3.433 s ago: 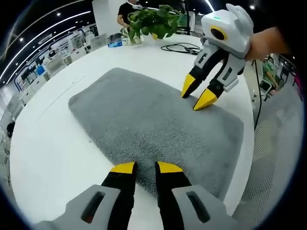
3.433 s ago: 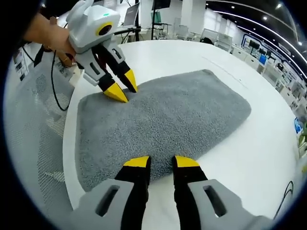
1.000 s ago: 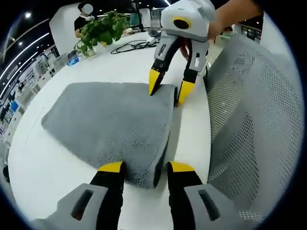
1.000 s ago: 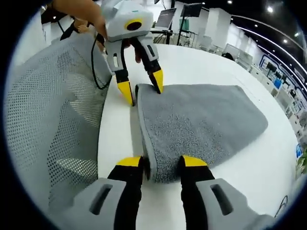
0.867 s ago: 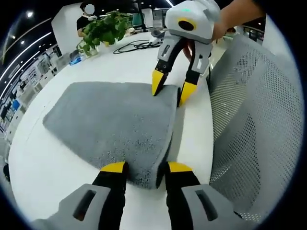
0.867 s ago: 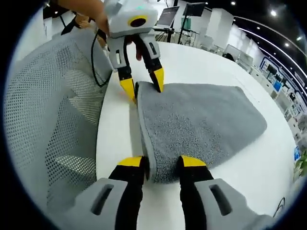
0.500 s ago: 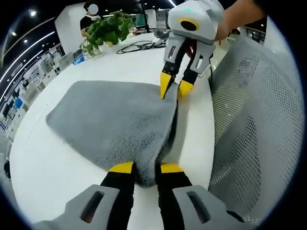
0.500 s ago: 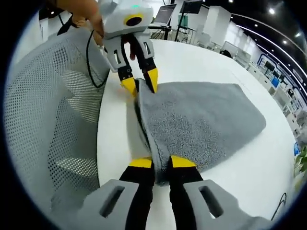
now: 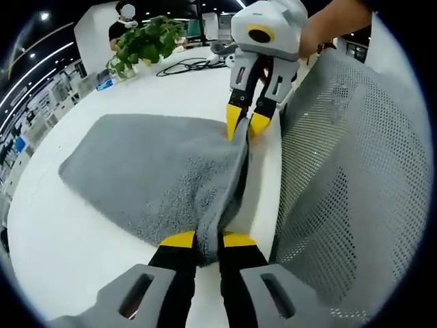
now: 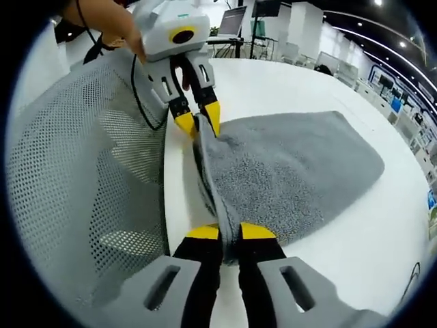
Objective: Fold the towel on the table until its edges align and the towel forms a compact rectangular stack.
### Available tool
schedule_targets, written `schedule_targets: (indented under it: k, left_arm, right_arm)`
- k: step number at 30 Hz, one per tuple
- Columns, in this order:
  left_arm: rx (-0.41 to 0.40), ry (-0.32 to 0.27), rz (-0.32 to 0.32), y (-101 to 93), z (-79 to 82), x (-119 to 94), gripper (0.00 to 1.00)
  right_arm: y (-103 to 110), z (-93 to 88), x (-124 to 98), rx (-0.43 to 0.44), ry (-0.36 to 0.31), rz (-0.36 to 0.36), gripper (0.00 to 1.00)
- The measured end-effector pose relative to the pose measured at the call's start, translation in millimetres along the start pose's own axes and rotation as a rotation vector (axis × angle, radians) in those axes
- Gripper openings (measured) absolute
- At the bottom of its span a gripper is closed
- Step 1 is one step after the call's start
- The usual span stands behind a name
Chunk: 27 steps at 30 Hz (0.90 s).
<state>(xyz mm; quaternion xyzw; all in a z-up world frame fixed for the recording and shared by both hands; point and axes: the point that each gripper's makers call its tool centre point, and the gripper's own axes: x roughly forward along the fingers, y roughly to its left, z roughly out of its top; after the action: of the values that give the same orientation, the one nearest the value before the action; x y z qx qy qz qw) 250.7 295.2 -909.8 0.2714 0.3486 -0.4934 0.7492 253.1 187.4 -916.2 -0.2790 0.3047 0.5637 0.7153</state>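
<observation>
Two grippers grip the near edge of the gray towel (image 9: 147, 171), one corner each. Left gripper (image 9: 207, 240) jaws are pinched tight on the near corner; right gripper (image 9: 246, 121) is likewise clamped on the far corner. The right gripper view gives the mirror: own right gripper (image 10: 223, 231) pinching, left gripper (image 10: 196, 116) across. That towel (image 10: 293, 160) edge is lifted slightly off the white table (image 9: 68, 253); the rest lies flat, spread out. Judged: fold barely begun, edge gripped but not carried over, no stack yet. Long axis seems to run along the gripped edge, gripper to gripper, beside a mesh chair (image 9: 341, 184).
</observation>
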Motion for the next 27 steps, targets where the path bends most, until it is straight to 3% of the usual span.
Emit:
schedule_targets:
  k: [10,27]
  left_arm:
    - [0.001,0.055,-0.066,-16.0,-3.8,-3.0,0.11]
    - [-0.045,0.065,-0.118,-29.9,-0.9,-16.4,0.11]
  right_arm:
    - [20.1,-0.4,-4.0,0.047,-0.003,0.047,0.05]
    - [32.5,7.5,-13.5,0.087,-0.017,0.109,0.05]
